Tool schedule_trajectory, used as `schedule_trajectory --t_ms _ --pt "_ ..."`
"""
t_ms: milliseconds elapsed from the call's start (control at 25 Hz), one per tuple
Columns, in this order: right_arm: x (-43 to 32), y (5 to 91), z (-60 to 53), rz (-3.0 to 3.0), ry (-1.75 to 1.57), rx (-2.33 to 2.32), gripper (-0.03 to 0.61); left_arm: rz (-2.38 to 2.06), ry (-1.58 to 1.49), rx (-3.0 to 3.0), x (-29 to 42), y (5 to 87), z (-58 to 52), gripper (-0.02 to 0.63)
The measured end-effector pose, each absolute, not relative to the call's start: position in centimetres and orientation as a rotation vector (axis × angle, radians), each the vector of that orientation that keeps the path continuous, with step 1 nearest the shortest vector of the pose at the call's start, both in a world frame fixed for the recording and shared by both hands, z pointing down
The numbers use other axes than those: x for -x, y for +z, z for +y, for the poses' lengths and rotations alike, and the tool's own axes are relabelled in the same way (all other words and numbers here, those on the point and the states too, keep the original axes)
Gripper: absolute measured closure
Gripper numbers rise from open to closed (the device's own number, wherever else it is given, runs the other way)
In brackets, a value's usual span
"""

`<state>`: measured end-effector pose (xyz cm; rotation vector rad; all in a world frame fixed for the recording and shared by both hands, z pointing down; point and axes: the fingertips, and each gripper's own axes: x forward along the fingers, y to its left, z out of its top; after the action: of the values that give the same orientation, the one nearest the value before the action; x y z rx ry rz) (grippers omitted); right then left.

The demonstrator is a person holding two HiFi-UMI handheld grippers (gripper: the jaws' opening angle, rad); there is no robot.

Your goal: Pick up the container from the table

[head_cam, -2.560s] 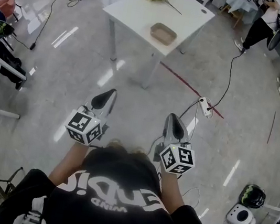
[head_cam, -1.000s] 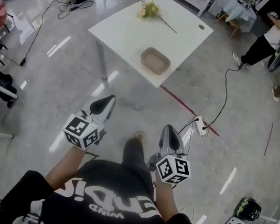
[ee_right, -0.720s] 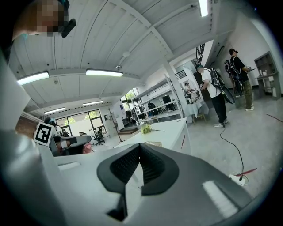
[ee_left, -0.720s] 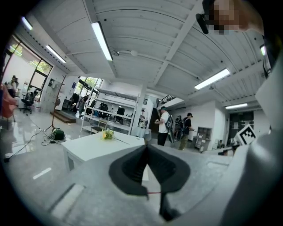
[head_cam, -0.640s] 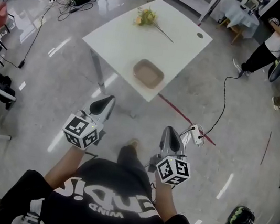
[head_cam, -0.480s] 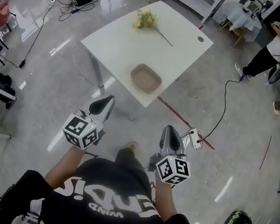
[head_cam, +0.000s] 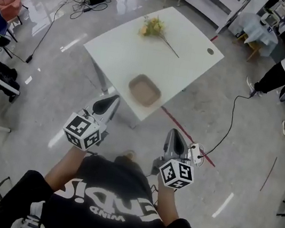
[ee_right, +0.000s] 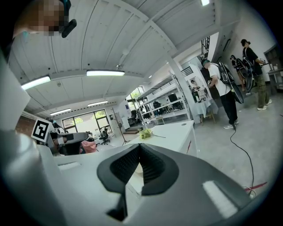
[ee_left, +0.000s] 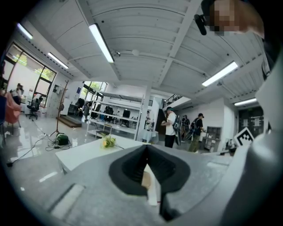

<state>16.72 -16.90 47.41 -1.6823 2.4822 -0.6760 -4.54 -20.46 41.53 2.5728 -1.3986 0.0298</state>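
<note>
Now both shut, empty: L tool (head_cam: pixel 110 101), R tool (head_cam: pixel 174 136); container (head_cam: pixel 145 90) on table (head_cam: pixel 115 52), untouched.

"WIND" in small print on black shirt (head_cam: pixel 114 184), upside down

We see bright, even light: ceiling tubes (ee_left: pixel 101 43) throw glare on the glossy floor (head_cam: pixel 73 43) (shadows are soft), and gripper views bend at edges.

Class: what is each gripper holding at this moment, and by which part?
Nothing. Both the left gripper and the right gripper are shut and empty; the tan container lies on the white table.
</note>
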Motion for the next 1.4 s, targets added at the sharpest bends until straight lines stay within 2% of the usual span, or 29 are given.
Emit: schedule_trajectory --t_ms 360,1000,1080,1240,1400 --pt "-17.5 46.4 -20.3 2.503 -0.671 1.616 0.578 -1.446 0.034 -2.564 3.3 40.4 -22.7 0.612" --pt "-15.5 46.7 -23.8 2.487 -0.692 1.653 0.578 -1.476 0.035 -2.544 5.8 41.2 -27.1 0.61" --pt "-14.9 46.6 -24.4 2.487 -0.69 1.653 0.578 -1.467 0.038 -2.538 6.4 41.5 -27.6 0.556" --pt "-13.6 46.8 -25.5 2.499 -0.681 1.646 0.578 -1.442 0.018 -2.534 7.4 42.0 -28.9 0.517" --pt "-12.8 46.7 -26.3 2.503 -0.674 1.649 0.578 -1.395 0.005 -2.513 7.6 43.0 -30.1 0.436"
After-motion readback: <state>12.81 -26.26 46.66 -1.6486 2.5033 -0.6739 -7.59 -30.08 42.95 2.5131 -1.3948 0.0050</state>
